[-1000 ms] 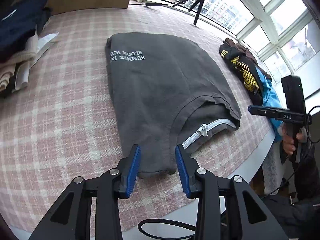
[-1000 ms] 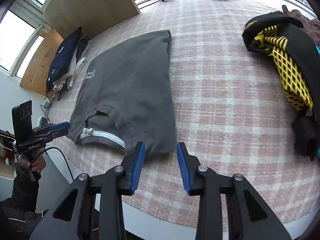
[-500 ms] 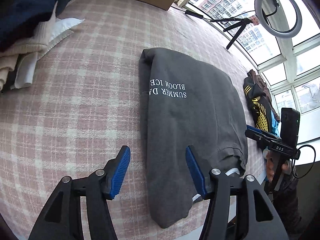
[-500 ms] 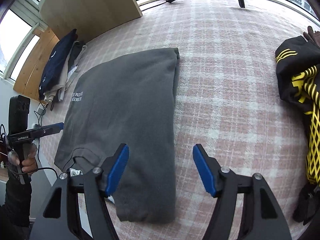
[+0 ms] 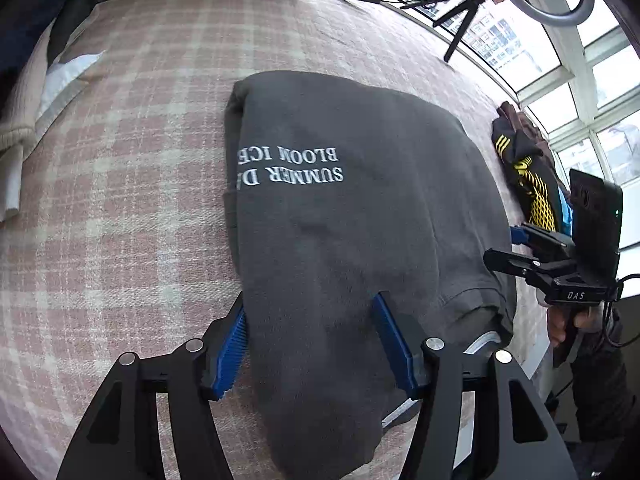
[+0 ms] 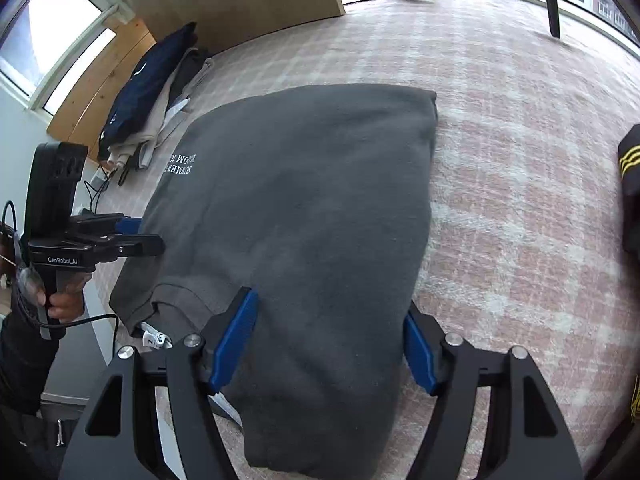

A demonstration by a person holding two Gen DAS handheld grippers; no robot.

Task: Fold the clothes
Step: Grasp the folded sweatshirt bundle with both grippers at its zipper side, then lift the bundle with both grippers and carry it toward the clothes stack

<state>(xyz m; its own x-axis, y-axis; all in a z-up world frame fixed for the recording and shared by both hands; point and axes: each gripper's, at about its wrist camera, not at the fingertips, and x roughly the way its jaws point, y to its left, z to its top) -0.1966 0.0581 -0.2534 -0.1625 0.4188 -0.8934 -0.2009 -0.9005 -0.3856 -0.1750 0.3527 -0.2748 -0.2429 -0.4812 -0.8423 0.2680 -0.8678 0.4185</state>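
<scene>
The left gripper is spread wide, its blue pads straddling the near left edge of a grey T-shirt, one pad outside the fold and the other over the cloth; nothing is pinched between them. The right gripper is spread just as wide over the shirt's near right edge, also gripping nothing. I judge both are set this way to take one near corner each, so the shirt can be turned over on itself. The shirt lies in the middle of a pink checked cover, already a narrow oblong with its sides tucked under and its collar at the near end, where a white neck label pokes out, too small to read. White print on the chest reads "SUMMER D…" and "BLOOM ICE…", cut off by the fold. The left handle is marked "GenRobot.AI", the right one "DAS". A stack of folded clothes sits to the left, probably finished work; a black-and-yellow garment lies rumpled to the right.
</scene>
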